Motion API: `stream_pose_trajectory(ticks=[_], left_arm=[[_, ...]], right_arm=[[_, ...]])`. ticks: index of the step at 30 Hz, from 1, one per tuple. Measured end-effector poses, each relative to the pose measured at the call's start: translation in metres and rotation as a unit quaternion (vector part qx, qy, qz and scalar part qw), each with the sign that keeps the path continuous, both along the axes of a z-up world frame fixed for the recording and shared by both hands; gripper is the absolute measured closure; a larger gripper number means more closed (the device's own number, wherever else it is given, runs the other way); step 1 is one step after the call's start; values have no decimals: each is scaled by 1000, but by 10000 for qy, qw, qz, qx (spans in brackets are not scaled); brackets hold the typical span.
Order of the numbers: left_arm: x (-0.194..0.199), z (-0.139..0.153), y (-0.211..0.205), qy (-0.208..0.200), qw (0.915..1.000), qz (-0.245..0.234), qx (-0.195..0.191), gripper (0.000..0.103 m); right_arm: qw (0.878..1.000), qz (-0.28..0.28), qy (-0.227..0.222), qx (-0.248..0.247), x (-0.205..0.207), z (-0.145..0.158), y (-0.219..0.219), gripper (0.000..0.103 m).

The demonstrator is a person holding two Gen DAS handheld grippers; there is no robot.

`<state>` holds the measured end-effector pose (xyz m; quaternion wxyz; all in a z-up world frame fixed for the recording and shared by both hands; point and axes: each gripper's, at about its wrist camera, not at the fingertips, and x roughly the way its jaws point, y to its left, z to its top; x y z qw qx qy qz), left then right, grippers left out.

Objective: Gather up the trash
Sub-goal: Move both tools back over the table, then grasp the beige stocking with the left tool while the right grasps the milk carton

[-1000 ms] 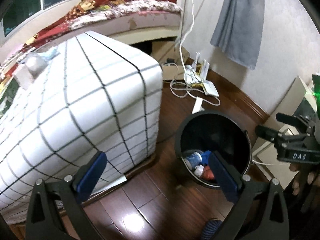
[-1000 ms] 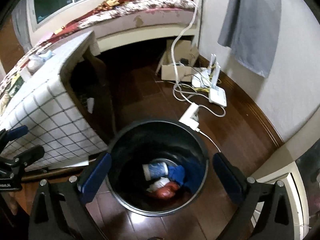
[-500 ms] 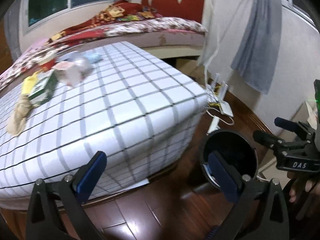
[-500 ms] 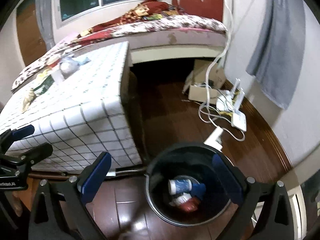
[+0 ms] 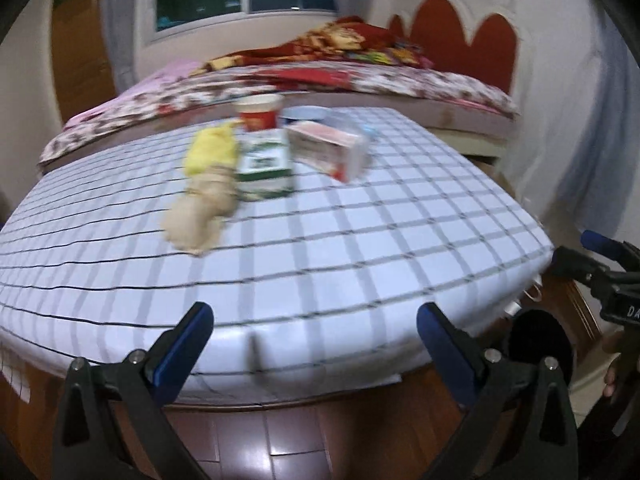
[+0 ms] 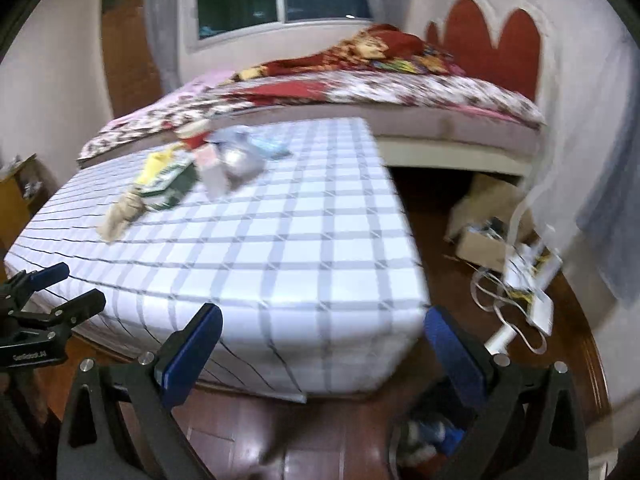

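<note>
Trash lies on the far half of a table under a white checked cloth (image 5: 360, 248): a beige crumpled wad (image 5: 200, 216), a yellow wrapper (image 5: 212, 150), a green-and-white carton (image 5: 266, 164), a pink-and-white box (image 5: 330, 148) and a red cup (image 5: 258, 114). The same pile (image 6: 176, 178) shows in the right wrist view, with a silvery crumpled piece (image 6: 240, 160). My left gripper (image 5: 314, 344) is open and empty at the table's near edge. My right gripper (image 6: 322, 344) is open and empty at the near right corner. The black bin (image 5: 538, 344) stands on the floor to the right, with trash (image 6: 428, 432) inside.
A bed with a floral cover (image 6: 380, 88) runs behind the table. A cardboard box (image 6: 480, 240), white cables and a router (image 6: 528, 280) lie on the wooden floor by the right wall. A grey curtain (image 5: 592, 140) hangs at right.
Both grippers have lifted and tilted up from the bin toward the table top. The bin has dropped to the lower right of both views. Both stay open.
</note>
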<state>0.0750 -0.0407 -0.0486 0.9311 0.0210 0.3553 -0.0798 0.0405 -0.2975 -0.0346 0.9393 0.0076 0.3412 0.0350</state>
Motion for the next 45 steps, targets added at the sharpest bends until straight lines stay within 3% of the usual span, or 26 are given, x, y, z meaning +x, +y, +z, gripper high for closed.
stream_pose_trajectory(ticks=[7, 12, 14, 16, 26, 28, 29, 31, 34, 45], left_arm=[[31, 7, 59, -226, 9970, 690, -276, 1], [69, -7, 79, -57, 9967, 748, -297, 14], [86, -13, 82, 13, 9970, 730, -274, 17], [96, -17, 83, 53, 9972, 718, -213, 18], [133, -29, 79, 372, 9976, 516, -275, 26], [136, -31, 79, 423, 9975, 497, -287, 31], [136, -33, 79, 471, 9974, 450, -295, 41], [138, -34, 77, 508, 9975, 395, -301, 61], [130, -30, 78, 397, 9980, 338, -370, 72], [96, -5, 68, -56, 9991, 305, -304, 74]], right_arm=[[9960, 839, 290, -43, 64, -1, 66, 1], [9937, 1095, 241, -72, 114, 0, 99, 3], [9931, 1126, 316, -14, 134, -3, 106, 17], [9921, 1146, 508, 58, 159, -11, 112, 24], [9870, 1309, 929, 123, 224, -36, 131, 41], [9858, 1350, 978, 198, 229, -37, 135, 45], [9854, 1360, 1005, 209, 232, -38, 137, 54], [9850, 1389, 996, 241, 231, -39, 139, 64], [9846, 1446, 929, 314, 218, -38, 139, 66], [9869, 1355, 603, 630, 162, -30, 123, 68]])
